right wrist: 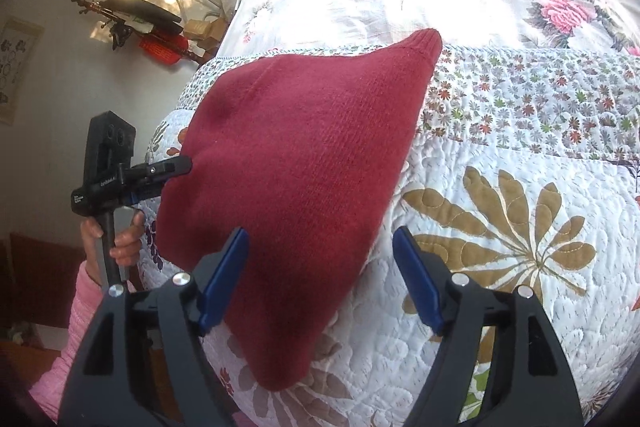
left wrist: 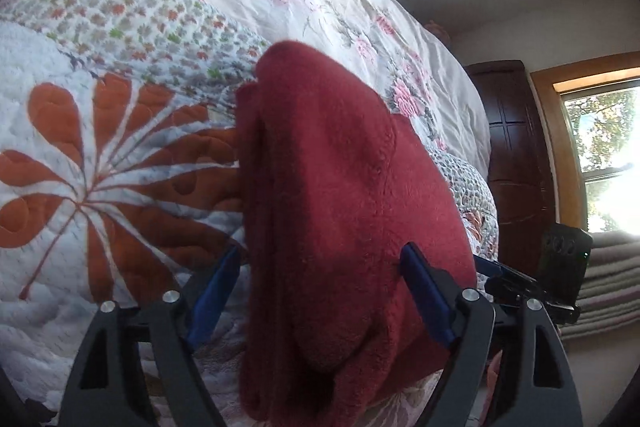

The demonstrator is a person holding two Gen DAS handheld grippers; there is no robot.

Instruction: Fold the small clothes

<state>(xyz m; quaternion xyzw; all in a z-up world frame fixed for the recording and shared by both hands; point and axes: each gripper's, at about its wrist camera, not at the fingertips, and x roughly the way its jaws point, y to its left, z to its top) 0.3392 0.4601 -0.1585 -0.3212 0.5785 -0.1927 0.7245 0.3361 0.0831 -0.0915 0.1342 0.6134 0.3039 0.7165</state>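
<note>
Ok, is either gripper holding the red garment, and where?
Neither. The left gripper and right gripper both stand open at edges of the garment, not clamped; it lies on the bed.

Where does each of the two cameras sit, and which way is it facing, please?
Left wrist: rides the left gripper, looking along its open fingers over the red garment across the quilt toward a window.
Right wrist: rides the right gripper, looking over the garment toward a wall; the other gripper, a hand and a pink sleeve show.
Shared: the red garment and quilt.
</note>
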